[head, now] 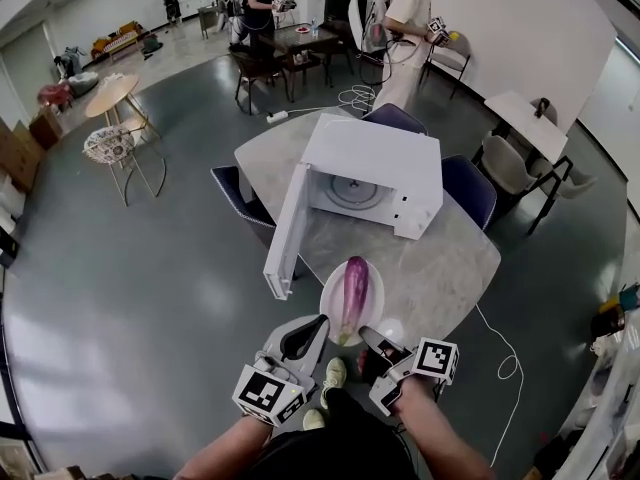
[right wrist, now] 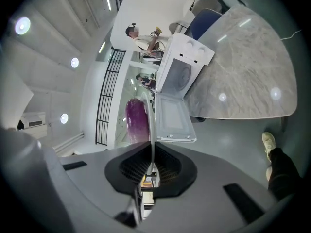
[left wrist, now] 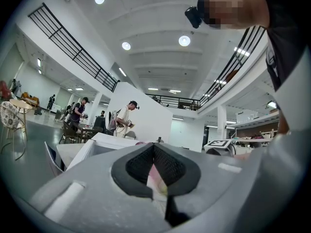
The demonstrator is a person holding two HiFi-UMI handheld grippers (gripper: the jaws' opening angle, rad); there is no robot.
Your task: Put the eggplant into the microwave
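A purple eggplant (head: 352,290) lies lengthwise on a white plate (head: 328,308) held over the near edge of the marble table (head: 450,268). My left gripper (head: 318,326) is shut on the plate's near-left rim, my right gripper (head: 366,334) on its near-right rim. The right gripper view shows the thin plate rim (right wrist: 151,125) edge-on between the shut jaws of the right gripper (right wrist: 150,154), with the eggplant (right wrist: 137,120) beyond. In the left gripper view the left gripper (left wrist: 154,152) is shut on something pale. The white microwave (head: 375,173) stands behind, its door (head: 285,233) swung open to the left.
Blue chairs (head: 468,190) ring the table's far side and another (head: 238,200) stands at its left. A white cable (head: 505,363) lies on the grey floor at the right. People (head: 405,28) stand at further tables in the back. My shoe (head: 332,373) is below the plate.
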